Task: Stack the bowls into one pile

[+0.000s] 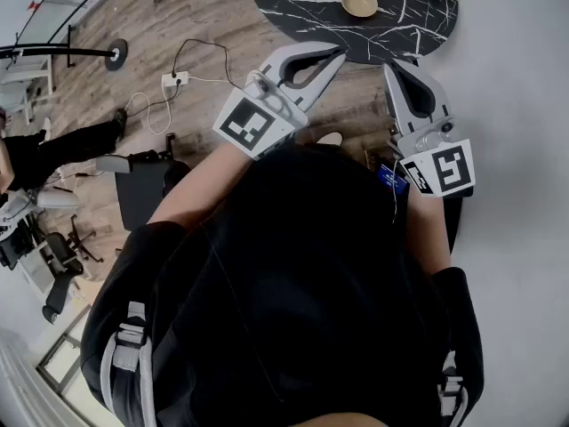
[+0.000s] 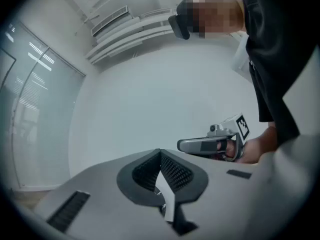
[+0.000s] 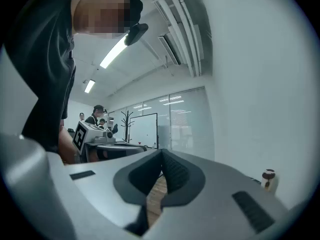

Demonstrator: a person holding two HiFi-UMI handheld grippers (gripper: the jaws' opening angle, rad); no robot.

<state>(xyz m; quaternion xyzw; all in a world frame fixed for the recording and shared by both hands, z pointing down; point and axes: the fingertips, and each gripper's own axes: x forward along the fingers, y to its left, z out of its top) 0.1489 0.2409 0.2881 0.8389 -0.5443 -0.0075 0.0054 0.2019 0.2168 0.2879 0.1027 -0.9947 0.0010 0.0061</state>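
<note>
The left tool is at the near edge of the round black marbled worktop, its jaws pressed together with nothing between them. The right tool, beside it and just short of that edge, is likewise closed and empty. The tan bowls sit separately on the worktop, unstacked, well apart from both tools.

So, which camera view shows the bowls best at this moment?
The head view. It looks down on the dark marbled table at the top of the picture, where the tan bowls sit apart, not yet stacked. The left gripper view and the right gripper view look along their own shut jaws at walls and room; neither shows any bowl.
</note>
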